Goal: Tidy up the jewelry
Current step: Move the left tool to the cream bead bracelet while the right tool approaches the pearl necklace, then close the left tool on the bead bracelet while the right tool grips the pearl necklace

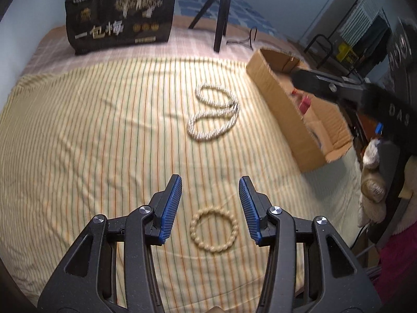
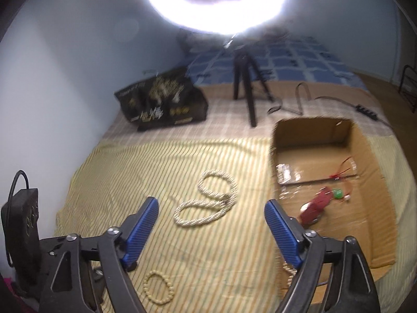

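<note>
Both claws agape, empty | cardboard box (image 2: 365, 156): red trinket (image 2: 315, 206) inside

sheet (image 1: 91, 130): pale yellow, thin green and orange stripes
bracelet (image 1: 214, 230): cream beads, between the left pads
pads (image 1: 170, 206): blue, ribbed
necklace (image 1: 213, 116): pearl-white, ahead
box (image 2: 365, 156): brown
bag (image 1: 120, 18): black, gold print

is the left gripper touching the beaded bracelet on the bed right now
Apart. The left wrist view shows the left gripper open, with striped sheet visible between each blue pad and the beaded bracelet.
</note>
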The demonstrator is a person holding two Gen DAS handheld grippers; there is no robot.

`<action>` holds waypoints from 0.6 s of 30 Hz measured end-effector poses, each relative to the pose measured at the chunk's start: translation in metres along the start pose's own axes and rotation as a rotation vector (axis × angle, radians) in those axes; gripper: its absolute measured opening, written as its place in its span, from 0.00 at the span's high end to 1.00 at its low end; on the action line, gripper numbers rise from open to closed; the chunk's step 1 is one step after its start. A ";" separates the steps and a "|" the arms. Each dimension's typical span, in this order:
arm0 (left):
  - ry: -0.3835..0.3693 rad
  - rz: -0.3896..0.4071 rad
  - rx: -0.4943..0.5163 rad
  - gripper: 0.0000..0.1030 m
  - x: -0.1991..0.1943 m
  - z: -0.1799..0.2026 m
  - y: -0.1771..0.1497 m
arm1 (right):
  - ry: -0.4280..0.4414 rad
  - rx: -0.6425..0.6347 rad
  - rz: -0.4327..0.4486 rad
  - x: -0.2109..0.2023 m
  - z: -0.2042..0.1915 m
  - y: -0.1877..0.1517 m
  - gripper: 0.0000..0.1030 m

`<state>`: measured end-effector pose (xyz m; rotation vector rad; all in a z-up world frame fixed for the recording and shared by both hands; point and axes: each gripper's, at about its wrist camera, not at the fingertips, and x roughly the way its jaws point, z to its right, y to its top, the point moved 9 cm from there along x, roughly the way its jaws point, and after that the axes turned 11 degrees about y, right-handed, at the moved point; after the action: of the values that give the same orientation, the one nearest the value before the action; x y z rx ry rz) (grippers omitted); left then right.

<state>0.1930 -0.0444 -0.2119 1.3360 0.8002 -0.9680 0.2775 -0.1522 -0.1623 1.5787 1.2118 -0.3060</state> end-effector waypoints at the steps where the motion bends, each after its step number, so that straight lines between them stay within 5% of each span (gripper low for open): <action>1: -0.001 -0.013 0.006 0.55 0.004 -0.001 -0.005 | 0.001 -0.004 -0.023 0.008 -0.003 -0.004 0.21; 9: -0.006 -0.108 0.023 0.74 0.028 -0.009 -0.038 | 0.035 0.100 -0.134 0.050 -0.001 -0.024 0.52; 18: 0.003 -0.159 0.041 0.77 0.045 -0.011 -0.056 | 0.022 0.189 -0.209 0.088 0.008 -0.038 0.62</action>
<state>0.1612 -0.0376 -0.2768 1.3241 0.9034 -1.1131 0.2889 -0.1149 -0.2502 1.6211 1.4013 -0.5530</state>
